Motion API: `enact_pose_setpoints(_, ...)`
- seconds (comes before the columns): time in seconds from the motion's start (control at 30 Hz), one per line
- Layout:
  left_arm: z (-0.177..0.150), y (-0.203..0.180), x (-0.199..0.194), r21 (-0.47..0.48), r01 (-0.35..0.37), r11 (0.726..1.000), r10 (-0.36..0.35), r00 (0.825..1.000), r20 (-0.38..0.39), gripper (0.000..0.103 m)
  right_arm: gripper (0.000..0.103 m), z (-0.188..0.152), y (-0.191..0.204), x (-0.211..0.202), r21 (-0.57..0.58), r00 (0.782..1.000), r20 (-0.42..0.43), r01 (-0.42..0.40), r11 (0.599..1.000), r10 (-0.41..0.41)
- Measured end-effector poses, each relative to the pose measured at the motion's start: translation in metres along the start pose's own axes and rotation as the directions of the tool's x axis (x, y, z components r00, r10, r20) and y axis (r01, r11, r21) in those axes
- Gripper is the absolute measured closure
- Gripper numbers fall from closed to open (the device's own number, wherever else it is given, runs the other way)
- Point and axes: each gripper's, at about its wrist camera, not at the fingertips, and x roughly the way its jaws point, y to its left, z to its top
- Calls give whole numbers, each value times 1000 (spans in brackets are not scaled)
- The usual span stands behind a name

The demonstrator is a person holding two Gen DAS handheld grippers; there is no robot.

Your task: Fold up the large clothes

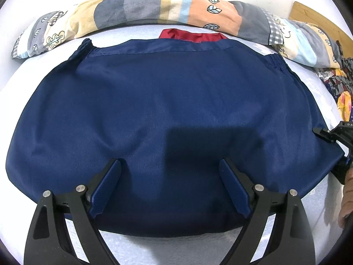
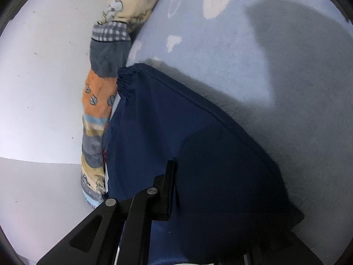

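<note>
A large navy garment (image 1: 165, 101) lies spread flat on the pale blue bed sheet (image 1: 136, 36), its elastic waistband at the far edge. A strip of red fabric (image 1: 192, 36) peeks out behind it. My left gripper (image 1: 171, 170) stands open over the garment's near part, with its blue pads wide apart and no cloth pinched between them. In the right wrist view, my right gripper (image 2: 176, 172) is shut on the edge of the navy garment (image 2: 198, 143). One black finger (image 2: 168, 187) shows, and cloth drapes over the other. The right gripper (image 1: 326, 132) is at the garment's right edge.
A rolled patchwork quilt (image 1: 154, 6) runs along the back of the bed beside the white wall (image 2: 44, 88). A pile of colourful clothes (image 1: 339, 81) and a wooden board (image 1: 313, 19) sit at the far right. A person's hand (image 1: 347, 198) shows at the right edge.
</note>
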Motion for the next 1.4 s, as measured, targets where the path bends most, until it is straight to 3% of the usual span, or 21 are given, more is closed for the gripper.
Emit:
enact_pose_setpoints(0.17, 0, 0, 0, 1, -4, 1000, 4, 1000, 4, 11, 95, -3, 20, -6, -93, 998, 32, 62, 994, -59)
enact_pose_setpoints(0.4, 5, 2, -6, -24, 19, 1000, -18, 1000, 20, 11, 97, -8, 42, -19, -148, 996, 79, 51, 988, -40)
enact_pose_setpoints(0.63, 3, -3, 3, 22, -51, 998, 50, 998, 24, 10, 97, -11, 55, -25, -195, 996, 87, 43, 980, -27)
enact_pose_setpoints(0.7, 6, 1, 0, -11, -46, 999, 46, 999, 8, 10, 97, -13, 59, -27, -206, 996, 89, 39, 978, -21)
enact_pose_setpoints(0.8, 10, 3, -9, -22, -55, 998, 56, 997, 56, 10, 97, -14, 63, -29, -217, 996, 92, 34, 976, -14)
enact_pose_setpoints(0.87, 4, -3, 4, 33, -80, 996, 80, 997, 11, 9, 97, -15, 65, -31, -217, 996, 92, 24, 976, -5)
enact_pose_setpoints(1.07, 7, 4, -3, -36, -72, 997, 73, 996, 47, 10, 97, -17, 70, -33, -233, 996, 92, 17, 972, 4)
enact_pose_setpoints(1.4, 4, 8, 1, -21, -72, 997, 72, 997, -2, 10, 97, -22, 86, -36, -276, 995, 96, -4, 961, 31)
